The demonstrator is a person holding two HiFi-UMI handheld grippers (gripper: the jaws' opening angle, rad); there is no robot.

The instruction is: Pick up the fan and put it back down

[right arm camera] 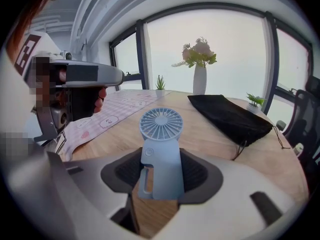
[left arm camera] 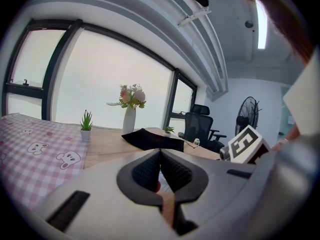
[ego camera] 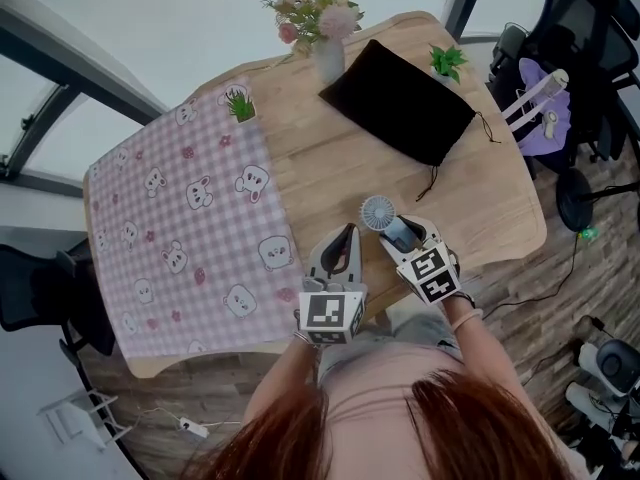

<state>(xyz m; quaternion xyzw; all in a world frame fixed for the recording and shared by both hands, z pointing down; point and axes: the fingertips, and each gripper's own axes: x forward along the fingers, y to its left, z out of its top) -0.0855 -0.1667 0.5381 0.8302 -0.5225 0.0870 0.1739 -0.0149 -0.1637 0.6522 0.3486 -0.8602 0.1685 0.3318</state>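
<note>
A small pale-blue hand fan point(right arm camera: 161, 149) sits with its handle between the pads of my right gripper point(right arm camera: 161, 171), which is shut on it. Its round grille sticks out past the fingertips. In the head view the fan point(ego camera: 377, 212) is over the wooden table point(ego camera: 330, 168) near its front edge, held by the right gripper point(ego camera: 400, 233), and looks clear of the tabletop. My left gripper point(ego camera: 348, 236) is just to the fan's left with its fingers together. In the left gripper view, the left gripper point(left arm camera: 160, 159) has its pads meeting, with nothing held.
A black drawstring pouch point(ego camera: 400, 101) lies on the far half of the table. Behind it stand a white vase of flowers point(ego camera: 325, 28) and two small potted plants point(ego camera: 240, 103) point(ego camera: 447, 63). A pink checked cloth point(ego camera: 180, 228) covers the left half. Office chairs point(ego camera: 585, 28) stand at the right.
</note>
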